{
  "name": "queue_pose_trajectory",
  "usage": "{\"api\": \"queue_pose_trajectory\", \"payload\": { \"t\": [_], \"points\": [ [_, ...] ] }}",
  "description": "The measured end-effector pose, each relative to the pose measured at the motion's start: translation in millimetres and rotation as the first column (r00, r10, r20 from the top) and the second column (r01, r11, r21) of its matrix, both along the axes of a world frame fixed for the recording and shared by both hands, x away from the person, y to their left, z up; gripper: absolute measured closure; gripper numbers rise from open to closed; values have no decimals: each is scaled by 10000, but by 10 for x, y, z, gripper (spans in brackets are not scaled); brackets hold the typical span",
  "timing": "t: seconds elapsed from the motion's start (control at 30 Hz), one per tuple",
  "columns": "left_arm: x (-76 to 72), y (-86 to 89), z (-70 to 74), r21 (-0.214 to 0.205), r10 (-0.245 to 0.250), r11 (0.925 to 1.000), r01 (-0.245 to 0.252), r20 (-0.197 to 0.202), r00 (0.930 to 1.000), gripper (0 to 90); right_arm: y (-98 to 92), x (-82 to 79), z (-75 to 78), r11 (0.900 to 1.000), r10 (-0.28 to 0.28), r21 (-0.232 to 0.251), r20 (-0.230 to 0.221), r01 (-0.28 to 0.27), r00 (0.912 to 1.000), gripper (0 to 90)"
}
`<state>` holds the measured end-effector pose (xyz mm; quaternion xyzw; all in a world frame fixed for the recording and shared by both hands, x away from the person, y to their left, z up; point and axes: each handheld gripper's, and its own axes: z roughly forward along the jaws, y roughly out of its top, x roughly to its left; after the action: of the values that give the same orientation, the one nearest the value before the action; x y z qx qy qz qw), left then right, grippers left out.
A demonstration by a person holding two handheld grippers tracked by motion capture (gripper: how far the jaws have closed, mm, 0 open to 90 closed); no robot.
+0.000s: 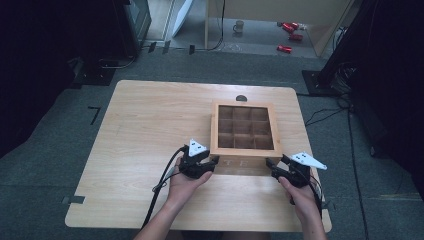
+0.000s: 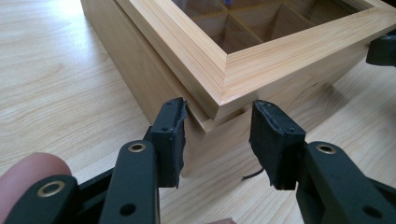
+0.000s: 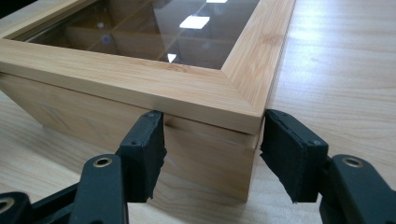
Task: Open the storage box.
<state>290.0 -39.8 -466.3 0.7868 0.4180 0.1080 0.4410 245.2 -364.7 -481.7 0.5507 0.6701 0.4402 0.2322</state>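
A wooden box (image 1: 243, 104) with a glass-paned lid and a grid of compartments stands right of centre on the table (image 1: 150, 125). My left gripper (image 1: 212, 160) is at its near left corner. In the left gripper view the jaws of the left gripper (image 2: 217, 140) straddle that corner of the box (image 2: 261, 60) just under the lid's rim, pads against the wood. My right gripper (image 1: 272, 167) is at the near right corner. In the right gripper view the pads of the right gripper (image 3: 212, 149) flank the corner of the box (image 3: 140, 79) below the lid, with a thin gap beside the right pad.
A small dark round disc (image 1: 241, 98) lies on the table just behind the box. On the floor beyond stand a mug (image 1: 239, 26) and several red cans (image 1: 290, 27). A black cable (image 1: 160, 190) trails from the left gripper toward the near edge.
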Motion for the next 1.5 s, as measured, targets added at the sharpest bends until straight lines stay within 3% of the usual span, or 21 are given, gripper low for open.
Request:
{"api": "queue_pose_trajectory", "payload": {
  "t": [0.23,0.4,0.7,1.03,1.2,1.33,1.5],
  "points": [
    [-7,18,34,-129,54,9999,-52,164,9999,539,25,-12,47,9998,-186,-38,180,187,9997,400],
    [-42,100,21,61,227,9997,-230,355,9991,376,58,-16,75,9989,-328,-332,149,333,9994,400],
    [-170,535,-250,696,969,9929,-964,-30,9953,300,68,-19,217,9983,-503,-277,655,522,9966,386],
    [-261,767,-393,1320,1157,9847,-1139,-62,9933,264,69,62,364,9969,-530,-523,1092,590,9926,336],
    [-289,800,-480,1498,1181,9821,-1143,-169,9929,261,71,95,433,9962,-493,-657,1194,574,9916,326],
    [-307,816,-499,1394,1200,9835,-1151,-272,9924,251,61,138,524,9957,-410,-761,1396,520,9894,316],
    [-342,770,-520,1767,1173,9773,-1166,66,9931,225,63,210,628,9937,-220,-1047,1613,393,9867,316]
  ]
}}
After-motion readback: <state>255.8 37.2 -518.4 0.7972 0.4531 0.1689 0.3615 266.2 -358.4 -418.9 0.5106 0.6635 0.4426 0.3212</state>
